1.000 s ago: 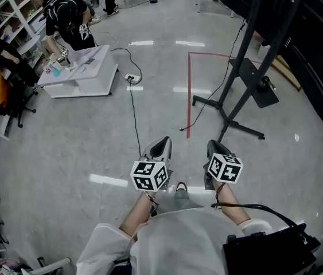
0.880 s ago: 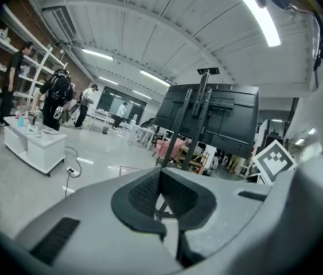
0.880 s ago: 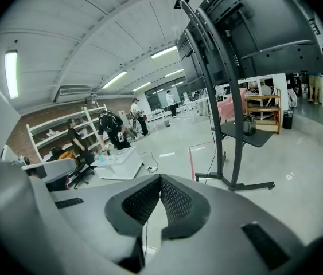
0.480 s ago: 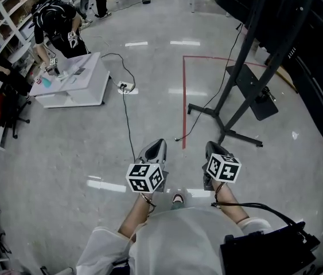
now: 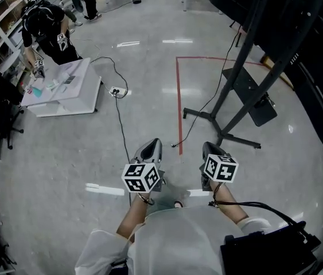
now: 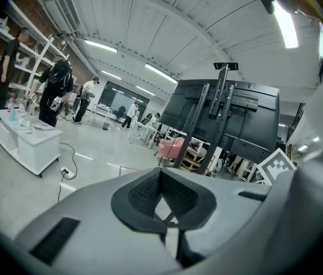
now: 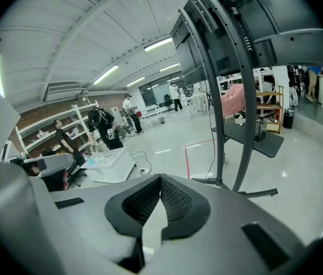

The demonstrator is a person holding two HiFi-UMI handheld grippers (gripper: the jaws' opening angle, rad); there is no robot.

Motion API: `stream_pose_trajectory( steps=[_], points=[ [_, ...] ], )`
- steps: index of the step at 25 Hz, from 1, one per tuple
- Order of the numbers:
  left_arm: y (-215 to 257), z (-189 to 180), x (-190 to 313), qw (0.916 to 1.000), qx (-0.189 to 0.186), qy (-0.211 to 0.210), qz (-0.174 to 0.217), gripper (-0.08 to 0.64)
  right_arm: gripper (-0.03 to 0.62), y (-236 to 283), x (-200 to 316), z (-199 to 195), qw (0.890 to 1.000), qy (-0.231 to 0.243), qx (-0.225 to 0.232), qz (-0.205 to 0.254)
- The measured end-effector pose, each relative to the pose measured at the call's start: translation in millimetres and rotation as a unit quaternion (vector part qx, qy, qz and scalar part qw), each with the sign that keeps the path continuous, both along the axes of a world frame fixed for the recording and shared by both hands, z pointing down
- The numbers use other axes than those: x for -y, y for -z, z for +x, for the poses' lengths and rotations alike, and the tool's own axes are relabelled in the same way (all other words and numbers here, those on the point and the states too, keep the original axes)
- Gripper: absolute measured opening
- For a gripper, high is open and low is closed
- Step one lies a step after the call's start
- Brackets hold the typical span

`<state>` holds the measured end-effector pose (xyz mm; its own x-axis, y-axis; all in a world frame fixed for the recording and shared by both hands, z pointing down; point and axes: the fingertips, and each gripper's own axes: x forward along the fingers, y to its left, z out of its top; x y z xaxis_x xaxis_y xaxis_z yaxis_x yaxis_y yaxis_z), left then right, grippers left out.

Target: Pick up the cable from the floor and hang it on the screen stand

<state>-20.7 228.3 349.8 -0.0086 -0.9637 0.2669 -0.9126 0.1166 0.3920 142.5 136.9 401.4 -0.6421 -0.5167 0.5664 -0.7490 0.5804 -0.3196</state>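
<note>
Evidently the approach is in hand — the left gripper (image 5: 151,148) and right gripper (image 5: 210,150) are carried closed and empty at lower centre. The cable (image 5: 175,145) lies on the floor just above them, near the screen stand (image 5: 232,73); next, one gripper must be opened and lowered.

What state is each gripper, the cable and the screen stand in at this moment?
left gripper, shut, nothing between its jaws.
right gripper, shut, nothing between its jaws.
cable, loose end lying on the floor near the stand's base, not held.
screen stand, upright on the floor.
</note>
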Motion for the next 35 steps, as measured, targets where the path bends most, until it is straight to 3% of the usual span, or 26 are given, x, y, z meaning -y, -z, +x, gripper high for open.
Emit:
stream_pose_trajectory(
  steps=[6,14,23,29,35],
  points=[
    [-16,-35,70,0.9993,-0.009,-0.035,-0.004,0.003,0.017,-17,52,-17,0.999,-0.043,-0.02,-0.011],
    [-11,-102,175,0.9954,0.003,-0.095,-0.009,0.003,0.017,-18,128,-88,0.996,-0.087,-0.019,-0.027],
    [-28,-164,252,0.9916,-0.011,-0.124,-0.033,0.003,0.017,-38,188,-157,0.992,-0.112,-0.023,-0.057],
    [-55,-177,291,0.9864,-0.007,-0.153,-0.06,0.003,0.017,-56,222,-169,0.987,-0.146,-0.025,-0.058],
    [-123,-159,319,0.9773,-0.021,-0.181,-0.108,0.003,0.017,-116,237,-153,0.982,-0.162,-0.056,-0.074]
  ],
)
